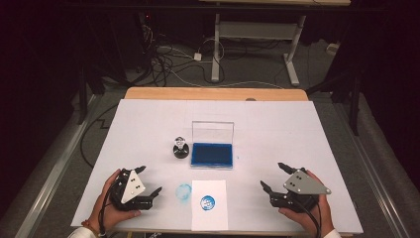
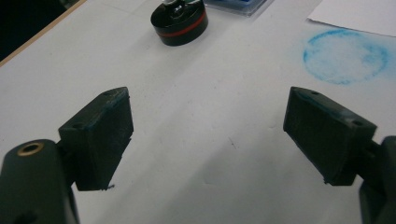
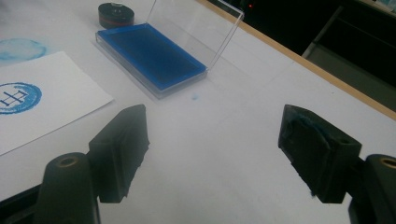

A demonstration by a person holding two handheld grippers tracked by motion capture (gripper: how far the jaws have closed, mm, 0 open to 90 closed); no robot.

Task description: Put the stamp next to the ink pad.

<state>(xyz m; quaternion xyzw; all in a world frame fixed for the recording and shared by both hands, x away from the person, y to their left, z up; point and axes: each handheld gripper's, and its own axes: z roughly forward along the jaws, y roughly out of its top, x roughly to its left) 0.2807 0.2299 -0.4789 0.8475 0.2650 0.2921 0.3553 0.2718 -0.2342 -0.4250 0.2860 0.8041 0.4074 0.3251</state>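
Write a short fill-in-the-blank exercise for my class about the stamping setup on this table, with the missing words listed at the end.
1. The ink pad holds ink of the colour ____.
2. The clear lid of the ink pad stands ____.
3. The round stamp stands to the ____ of the ink pad in the high view.
4. The stamped circle is printed on a sheet of ____.

Missing words: blue; open; left; paper
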